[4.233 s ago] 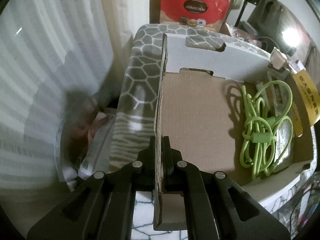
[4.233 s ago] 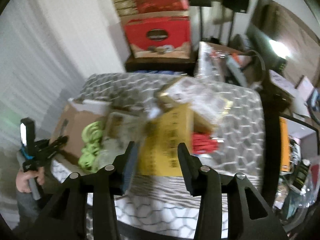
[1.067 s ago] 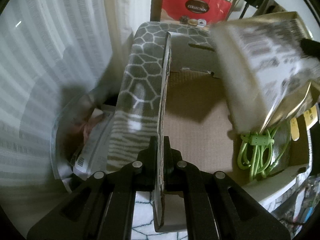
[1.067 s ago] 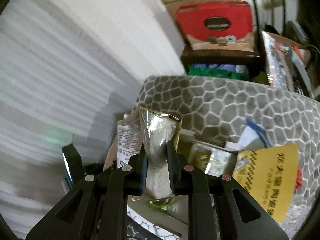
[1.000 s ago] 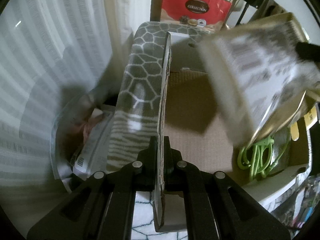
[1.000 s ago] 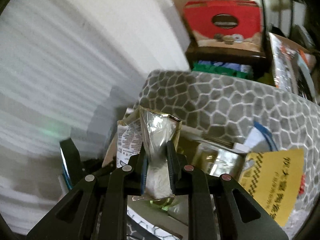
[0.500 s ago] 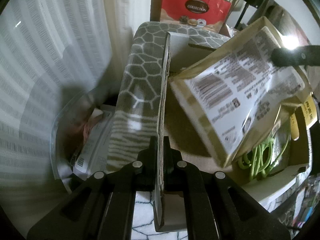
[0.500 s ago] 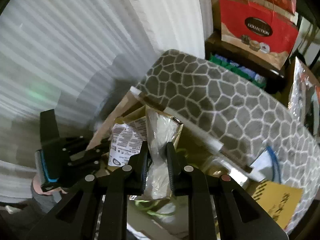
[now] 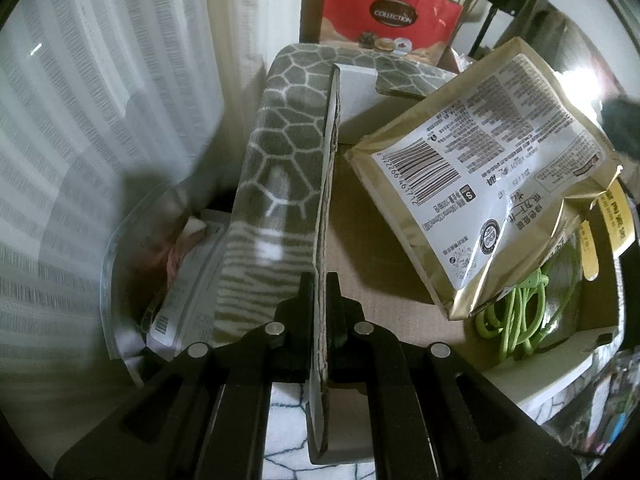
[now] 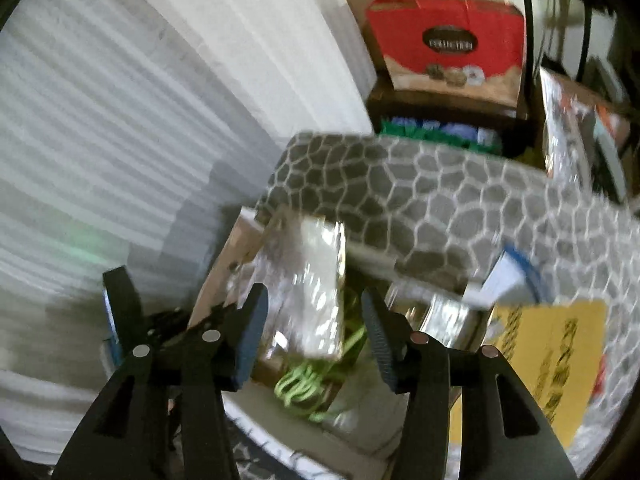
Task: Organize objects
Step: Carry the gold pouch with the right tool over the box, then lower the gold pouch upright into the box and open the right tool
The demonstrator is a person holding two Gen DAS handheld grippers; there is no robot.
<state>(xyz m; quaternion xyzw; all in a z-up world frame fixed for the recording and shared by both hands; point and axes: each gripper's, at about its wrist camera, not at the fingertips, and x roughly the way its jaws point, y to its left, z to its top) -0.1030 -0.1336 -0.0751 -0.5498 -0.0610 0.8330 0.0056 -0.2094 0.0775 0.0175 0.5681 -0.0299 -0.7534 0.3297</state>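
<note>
My left gripper [image 9: 320, 312] is shut on the left wall [image 9: 329, 168] of an open cardboard box [image 9: 360, 276] and holds it upright. A gold pouch [image 9: 480, 184] with a white barcode label leans inside the box, its lower corner over a coiled green cord [image 9: 520, 312]. In the right wrist view my right gripper [image 10: 312, 308] hangs above the box with its jaws opening. The blurred pouch [image 10: 316, 264] lies beyond them and the pads do not press on it. The left gripper [image 10: 120, 308] shows at the box's left edge.
The box stands on a grey honeycomb-patterned cloth [image 10: 420, 200]. A yellow printed card [image 10: 552, 360] lies to the right of it. A clear bin with papers [image 9: 180, 272] sits down to the left by the white curtain. A red gift bag [image 9: 384, 20] stands behind.
The right jaws have parted and let go of the gold pouch, which has come down into the box over the green cord. The left gripper has kept still on the box wall.
</note>
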